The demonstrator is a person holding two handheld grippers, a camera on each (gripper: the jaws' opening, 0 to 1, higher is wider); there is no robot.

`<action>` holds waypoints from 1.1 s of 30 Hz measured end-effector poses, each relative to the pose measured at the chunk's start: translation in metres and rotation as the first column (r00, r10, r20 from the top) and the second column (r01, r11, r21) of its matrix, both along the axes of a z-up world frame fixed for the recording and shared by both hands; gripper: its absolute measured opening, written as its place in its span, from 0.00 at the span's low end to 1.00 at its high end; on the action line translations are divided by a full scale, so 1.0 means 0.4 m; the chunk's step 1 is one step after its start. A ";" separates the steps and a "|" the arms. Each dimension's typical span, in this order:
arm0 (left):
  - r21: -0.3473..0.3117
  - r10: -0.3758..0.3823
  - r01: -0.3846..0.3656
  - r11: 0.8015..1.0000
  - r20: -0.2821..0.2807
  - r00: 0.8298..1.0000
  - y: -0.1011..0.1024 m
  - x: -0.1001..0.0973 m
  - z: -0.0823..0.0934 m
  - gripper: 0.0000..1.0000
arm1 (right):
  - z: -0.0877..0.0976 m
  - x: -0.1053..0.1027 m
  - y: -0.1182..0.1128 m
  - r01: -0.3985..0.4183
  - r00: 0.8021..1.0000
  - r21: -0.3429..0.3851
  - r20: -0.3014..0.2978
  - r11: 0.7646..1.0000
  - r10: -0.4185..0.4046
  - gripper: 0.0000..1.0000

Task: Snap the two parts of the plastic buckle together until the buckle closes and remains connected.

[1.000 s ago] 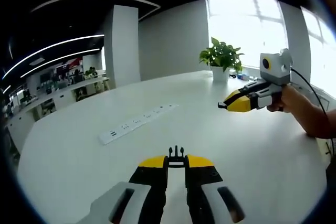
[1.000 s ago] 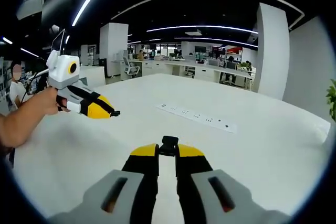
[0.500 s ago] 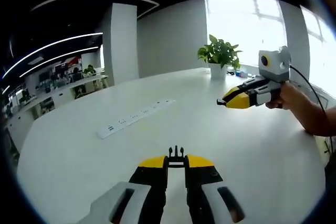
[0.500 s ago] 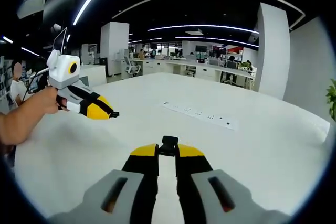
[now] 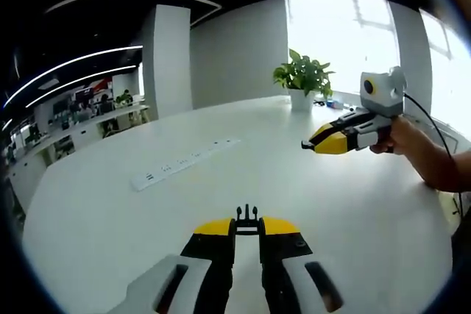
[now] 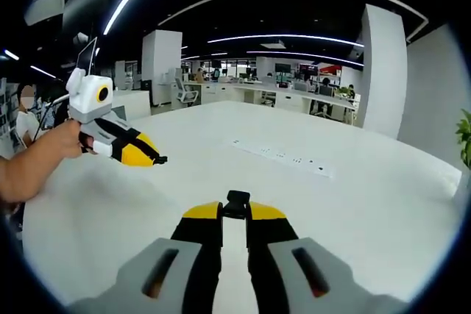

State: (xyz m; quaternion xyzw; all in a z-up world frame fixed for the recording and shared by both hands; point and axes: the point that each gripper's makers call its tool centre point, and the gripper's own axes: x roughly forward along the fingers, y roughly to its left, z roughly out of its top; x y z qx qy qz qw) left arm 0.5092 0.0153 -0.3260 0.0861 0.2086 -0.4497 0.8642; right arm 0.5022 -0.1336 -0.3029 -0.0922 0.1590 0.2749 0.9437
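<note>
In the left gripper view my left gripper (image 5: 247, 227) is shut on the pronged black buckle part (image 5: 247, 216), whose prongs stick out past the yellow jaw tips. My right gripper (image 5: 318, 142) comes in from the right, held by a hand, well above the white table (image 5: 353, 211). In the right gripper view my right gripper (image 6: 235, 212) is shut on the other black buckle part (image 6: 237, 200). There the left gripper (image 6: 147, 156) hangs at the left with a black piece (image 6: 160, 159) at its tip. The two parts are far apart.
A white power strip (image 5: 184, 163) (image 6: 283, 158) lies on the table further back. A potted plant (image 5: 303, 82) stands at the table's far edge by the window. Office desks and a person (image 6: 29, 119) are beyond the table.
Both views have drifted slightly, so the power strip sits a little differently in each. The grippers keep their hold and stay about as far apart.
</note>
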 end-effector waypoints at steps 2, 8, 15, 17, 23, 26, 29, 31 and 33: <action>0.004 0.001 -0.001 1.000 0.000 1.000 0.001 -0.006 -0.003 0.10 | -0.001 -0.004 0.000 0.000 1.000 -0.001 -0.001 1.000 0.000 0.10; 0.008 -0.005 0.005 1.000 -0.001 1.000 0.002 -0.020 -0.004 0.10 | -0.004 -0.019 0.003 -0.003 1.000 -0.001 -0.003 1.000 0.003 0.10; 0.011 -0.007 0.007 1.000 -0.005 1.000 0.003 -0.035 -0.009 0.10 | -0.008 -0.035 0.011 -0.008 1.000 -0.002 -0.005 1.000 0.008 0.10; 0.014 -0.010 0.010 1.000 -0.005 1.000 0.003 -0.042 -0.010 0.10 | -0.009 -0.037 0.011 -0.008 1.000 -0.003 -0.004 1.000 0.008 0.10; 0.011 -0.011 0.011 1.000 -0.005 1.000 0.005 -0.054 -0.009 0.10 | -0.012 -0.053 0.015 -0.011 1.000 -0.001 -0.006 1.000 0.011 0.10; 0.016 -0.011 0.011 1.000 -0.004 1.000 0.006 -0.061 -0.012 0.10 | -0.014 -0.058 0.015 -0.011 1.000 0.001 -0.007 1.000 0.011 0.10; 0.018 -0.012 0.012 1.000 -0.004 1.000 0.007 -0.068 -0.015 0.10 | -0.016 -0.064 0.012 -0.011 1.000 0.001 -0.007 1.000 0.011 0.10; 0.016 -0.013 0.013 1.000 -0.005 1.000 0.009 -0.075 -0.014 0.10 | -0.018 -0.067 0.012 -0.010 1.000 0.001 -0.007 1.000 0.010 0.10; 0.018 -0.010 0.010 1.000 0.000 1.000 0.012 -0.078 -0.014 0.10 | -0.019 -0.072 0.012 -0.010 1.000 -0.001 -0.008 1.000 0.010 0.10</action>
